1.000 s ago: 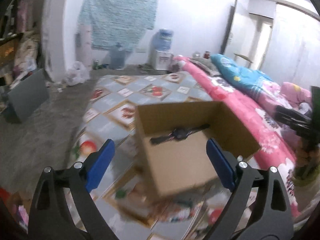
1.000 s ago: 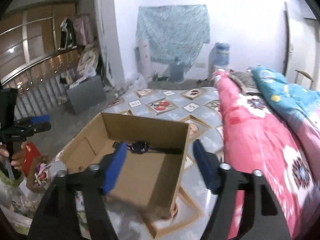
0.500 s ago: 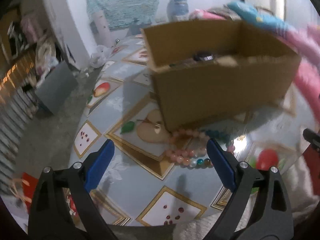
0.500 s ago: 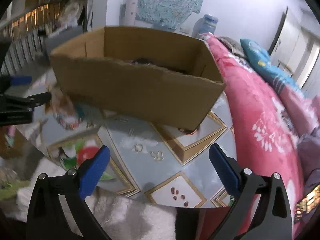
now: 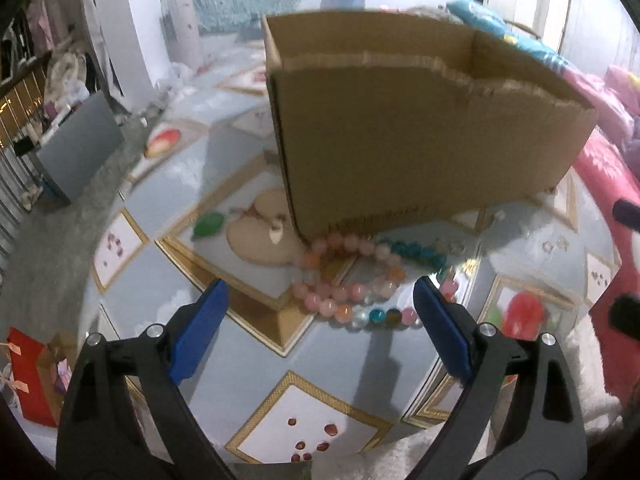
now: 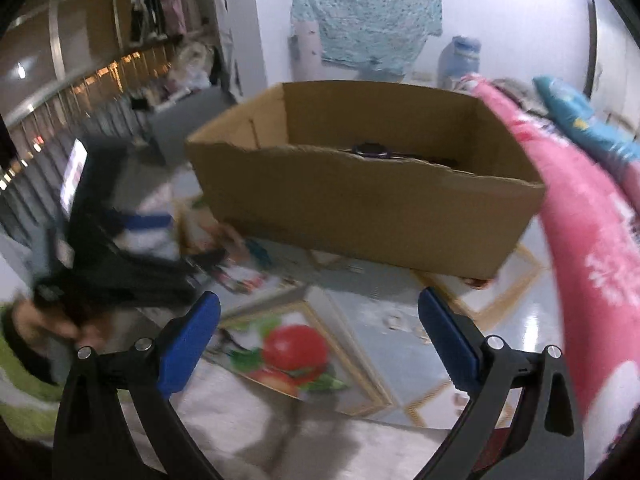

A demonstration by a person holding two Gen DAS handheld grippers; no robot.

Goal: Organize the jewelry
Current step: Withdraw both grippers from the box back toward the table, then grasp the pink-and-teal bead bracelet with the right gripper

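Both my jaws stand spread and empty. My left gripper [image 5: 318,320] hangs over the bead bracelets [image 5: 352,276], which lie on the desk [image 5: 256,344] against the box [image 5: 400,136] (a watch [image 6: 372,149] already inside). Next, I judge: lower, pinch one strand.

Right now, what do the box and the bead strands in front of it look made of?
Box: plain brown corrugated cardboard, matte; the torn top edge shows the fluting. Bead strands: round pink, orange, teal and clear beads, glossy and partly translucent, so glass, stone or plastic; the look cannot settle which.
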